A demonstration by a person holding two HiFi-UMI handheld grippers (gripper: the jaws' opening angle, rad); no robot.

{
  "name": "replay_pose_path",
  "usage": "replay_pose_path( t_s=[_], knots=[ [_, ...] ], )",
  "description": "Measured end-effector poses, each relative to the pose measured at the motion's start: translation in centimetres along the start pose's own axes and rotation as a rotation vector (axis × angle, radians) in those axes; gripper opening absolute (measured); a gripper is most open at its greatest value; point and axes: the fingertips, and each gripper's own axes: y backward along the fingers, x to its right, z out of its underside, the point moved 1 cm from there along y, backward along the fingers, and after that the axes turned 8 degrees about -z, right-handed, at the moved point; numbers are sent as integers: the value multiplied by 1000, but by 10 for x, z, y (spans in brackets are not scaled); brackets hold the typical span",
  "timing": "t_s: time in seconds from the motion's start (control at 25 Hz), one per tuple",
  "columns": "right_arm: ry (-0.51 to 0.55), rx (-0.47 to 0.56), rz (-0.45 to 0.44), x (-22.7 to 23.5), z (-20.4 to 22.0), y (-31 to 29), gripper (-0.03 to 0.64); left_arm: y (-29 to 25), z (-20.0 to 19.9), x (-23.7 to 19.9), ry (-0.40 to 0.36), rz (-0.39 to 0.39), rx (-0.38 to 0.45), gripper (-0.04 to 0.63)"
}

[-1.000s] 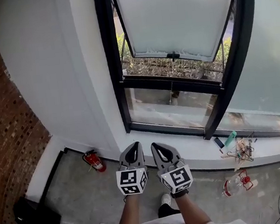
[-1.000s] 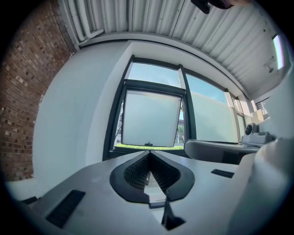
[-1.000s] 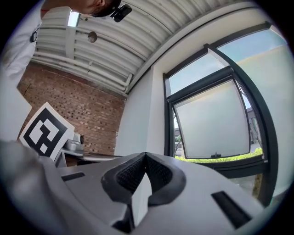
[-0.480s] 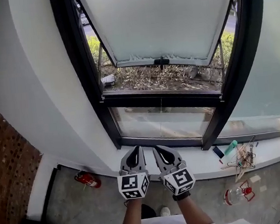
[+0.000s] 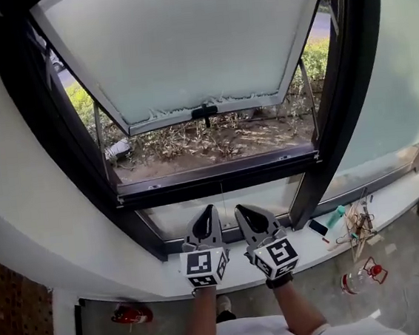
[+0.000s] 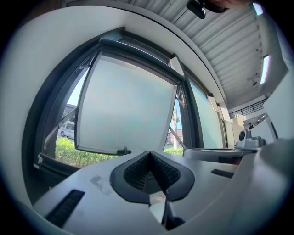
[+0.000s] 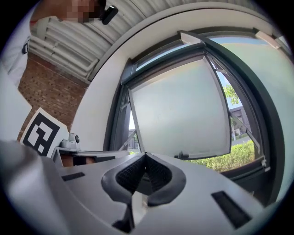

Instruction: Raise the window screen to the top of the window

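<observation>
We are holding the left gripper and the right gripper side by side, both pinched tight on nothing. Just past them, the window screen is sitting low in the window. Above it, the white pane is tilting outward.

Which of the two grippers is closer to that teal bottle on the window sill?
Right. The teal bottle lies off to the right of the right gripper; the left gripper is on that gripper's other side, farther from the bottle.
</observation>
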Motion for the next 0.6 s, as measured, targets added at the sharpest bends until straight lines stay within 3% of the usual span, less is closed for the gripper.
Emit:
replay_pose_path(
  t_s=[0.16, 0.4, 0.48, 0.6],
  knots=[
    [8, 0, 59, 19, 2, -43, 2, -42, -9, -35, 31, 35, 13, 2],
    [6, -61, 83, 26, 36, -82, 2, -83, 22, -76, 36, 58, -55, 2],
    [0, -71, 102, 41, 42, -85, 2, -93, 32, -73, -29, 90, -87, 2],
    [-7, -72, 130, 68, 45, -92, 2, -109, 43, -69, -253, 109, -134, 2]
  ],
)
